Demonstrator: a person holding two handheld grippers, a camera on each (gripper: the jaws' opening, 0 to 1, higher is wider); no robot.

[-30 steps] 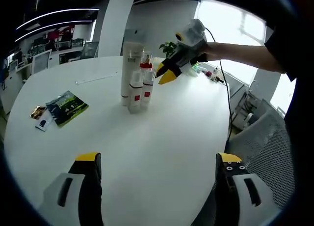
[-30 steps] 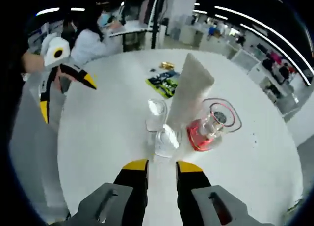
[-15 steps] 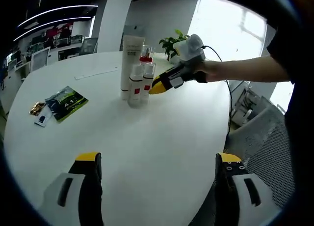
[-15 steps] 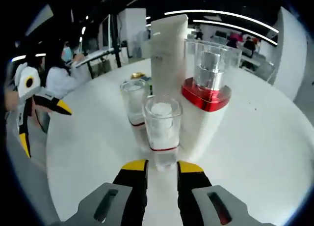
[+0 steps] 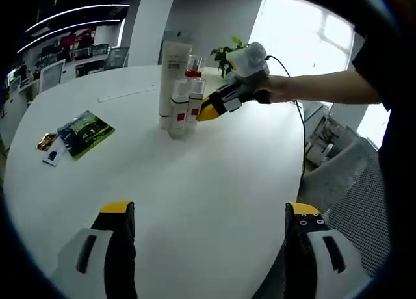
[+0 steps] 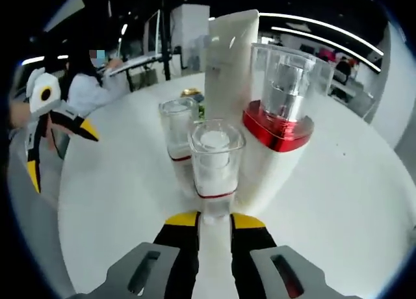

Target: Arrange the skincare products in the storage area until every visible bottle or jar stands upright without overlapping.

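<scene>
Four skincare products stand upright in a tight cluster on the white round table [image 5: 214, 162]: a tall white tube [image 5: 174, 58], a red-collared bottle with a clear cap [image 5: 193, 68] and two small white bottles [image 5: 178, 110] [image 5: 195, 101]. My right gripper [image 5: 207, 110], held by a hand, reaches in from the right and touches the nearer small bottle. In the right gripper view its jaws [image 6: 214, 220] press on the base of that small bottle [image 6: 216, 159], with the tube [image 6: 227, 58] and red-collared bottle [image 6: 279, 110] right behind. My left gripper [image 5: 209, 211] hangs open over bare table, far from the cluster.
A green packet [image 5: 84, 130] and small wrapped items [image 5: 49, 143] lie at the table's left. A clear strip [image 5: 127, 95] lies behind them, and a plant [image 5: 227, 52] stands beyond the cluster. A mesh chair [image 5: 351, 182] stands off the right edge. A seated person [image 6: 84, 78] is in the background.
My right gripper came down from above the cluster to bottle height, and its jaws drew in against the small bottle's base. My left gripper stayed open and still.
</scene>
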